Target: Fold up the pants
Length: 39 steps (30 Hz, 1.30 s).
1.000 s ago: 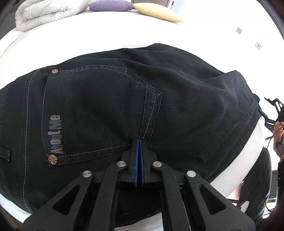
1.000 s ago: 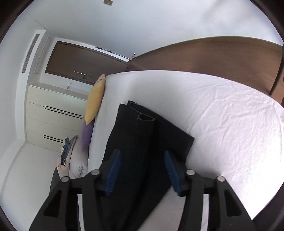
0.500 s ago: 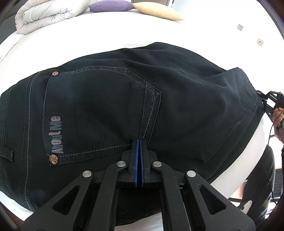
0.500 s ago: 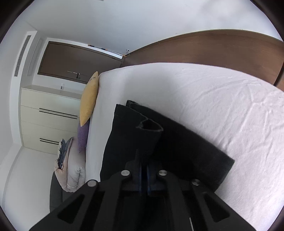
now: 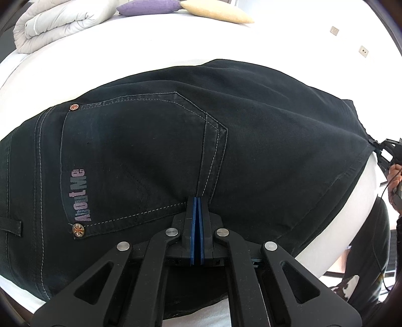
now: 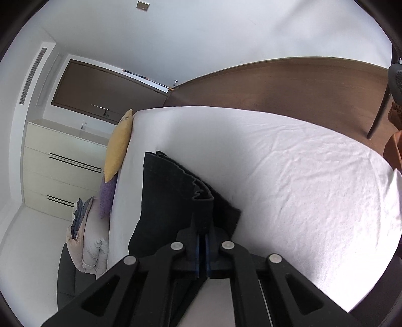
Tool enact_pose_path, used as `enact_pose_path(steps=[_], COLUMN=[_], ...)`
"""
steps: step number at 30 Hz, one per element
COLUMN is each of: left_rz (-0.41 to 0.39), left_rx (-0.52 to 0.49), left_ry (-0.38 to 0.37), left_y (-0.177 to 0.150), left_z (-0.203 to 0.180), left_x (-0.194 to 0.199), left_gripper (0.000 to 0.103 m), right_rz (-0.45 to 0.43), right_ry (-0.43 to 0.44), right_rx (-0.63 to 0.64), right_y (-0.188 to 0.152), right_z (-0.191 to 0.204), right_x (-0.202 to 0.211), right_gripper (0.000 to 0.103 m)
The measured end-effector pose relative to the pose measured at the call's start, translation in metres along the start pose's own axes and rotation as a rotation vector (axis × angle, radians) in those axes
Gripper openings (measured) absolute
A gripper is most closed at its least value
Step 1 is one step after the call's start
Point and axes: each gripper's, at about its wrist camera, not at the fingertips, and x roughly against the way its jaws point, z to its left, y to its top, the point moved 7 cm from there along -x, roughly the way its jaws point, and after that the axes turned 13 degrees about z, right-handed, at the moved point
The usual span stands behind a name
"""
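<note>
Gripping black jeans at both ends on the bed.
Left tongs are pinching the seat edge while right tongs are clamping the stacked hems, likely keeping the legs aligned for folding.

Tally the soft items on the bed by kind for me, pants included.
Pants: 1, black pants, pinched by left gripper and right gripper
Cushions: 2, purple cushion, yellow cushion
Folded duvets: 1, grey duvet
Total: 4
</note>
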Motion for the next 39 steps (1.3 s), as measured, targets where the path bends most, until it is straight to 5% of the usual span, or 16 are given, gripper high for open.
enact_pose_path(steps=[7,11,22,24,25,27,33,39], left_rz=[-0.008,-0.011,-0.014,-0.02,-0.024,-0.032,-0.049,-0.051], left_rx=[0.006,0.005,0.011,0.022,0.028,0.033,0.053,0.041], left_ry=[-0.006,0.001,-0.004,-0.018,-0.025,-0.034,-0.047,-0.06], left_y=[0.0,-0.002,-0.005,-0.007,-0.007,-0.009,-0.012,-0.019], left_z=[-0.004,-0.004,-0.002,-0.001,0.0,0.003,0.005,0.007], left_x=[0.0,-0.001,0.002,0.003,0.004,0.004,0.006,0.011], left_gripper=[0.001,0.001,0.001,0.001,0.001,0.001,0.001,0.001], right_rz=[0.065,0.041,-0.01,-0.088,-0.125,-0.146,0.241,0.599], right_ry=[0.095,0.038,0.022,-0.085,-0.111,-0.063,0.161,0.254], right_rx=[-0.044,0.043,0.009,-0.034,-0.039,0.003,0.294,0.335], right_y=[0.004,0.003,0.014,0.022,0.023,0.018,-0.095,-0.21], right_z=[-0.009,-0.004,-0.006,-0.016,-0.017,-0.004,0.086,0.141], right_x=[0.002,0.009,0.017,0.04,0.051,0.069,0.029,-0.06], right_gripper=[0.003,0.005,0.007,0.023,0.048,0.057,0.056,0.052])
